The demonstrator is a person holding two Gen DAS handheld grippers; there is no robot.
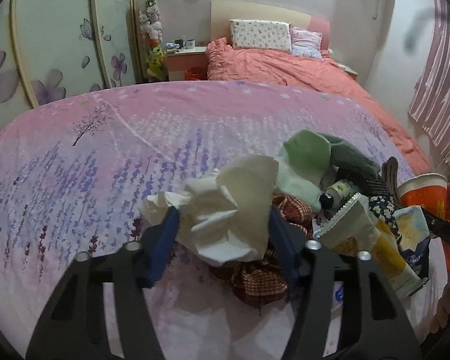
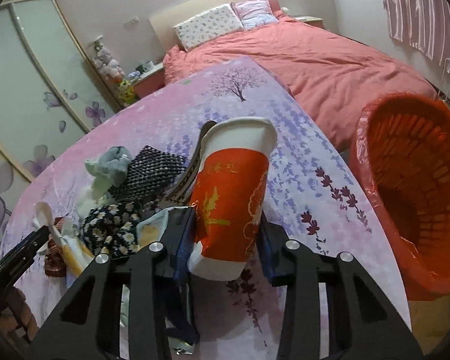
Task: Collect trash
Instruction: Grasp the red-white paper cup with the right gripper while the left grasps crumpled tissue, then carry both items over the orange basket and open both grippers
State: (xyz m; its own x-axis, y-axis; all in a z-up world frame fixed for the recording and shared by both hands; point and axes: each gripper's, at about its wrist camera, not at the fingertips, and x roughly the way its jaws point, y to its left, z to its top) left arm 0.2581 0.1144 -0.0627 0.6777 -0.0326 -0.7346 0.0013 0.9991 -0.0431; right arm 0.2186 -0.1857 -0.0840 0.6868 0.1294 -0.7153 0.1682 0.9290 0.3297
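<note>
- Between the jaws of our left gripper (image 1: 222,225) sits a wad of crumpled white tissue (image 1: 225,210), pinched from both sides by the blue pads (image 1: 162,249) and lifted above the lavender-print cloth (image 1: 75,180).
- Just under and behind that tissue we see a red checked rag (image 1: 261,276); to the right of the jaws lie a green sock (image 1: 309,153), a small bottle (image 1: 339,192) and a torn snack wrapper (image 1: 363,234).
- Between the jaws of our right gripper (image 2: 225,240) stands a red and white paper cup (image 2: 231,198), clamped at its lower half and tilted a little to the left.
- To the right of those jaws, well apart from the cup, is the red basket (image 2: 411,180) lined with a red bag, its mouth turned toward us.
- To the left of the jaws we find a floral cloth (image 2: 111,228), a black mesh piece (image 2: 153,171) and a white spoon (image 2: 45,213) on the same cloth.
</note>
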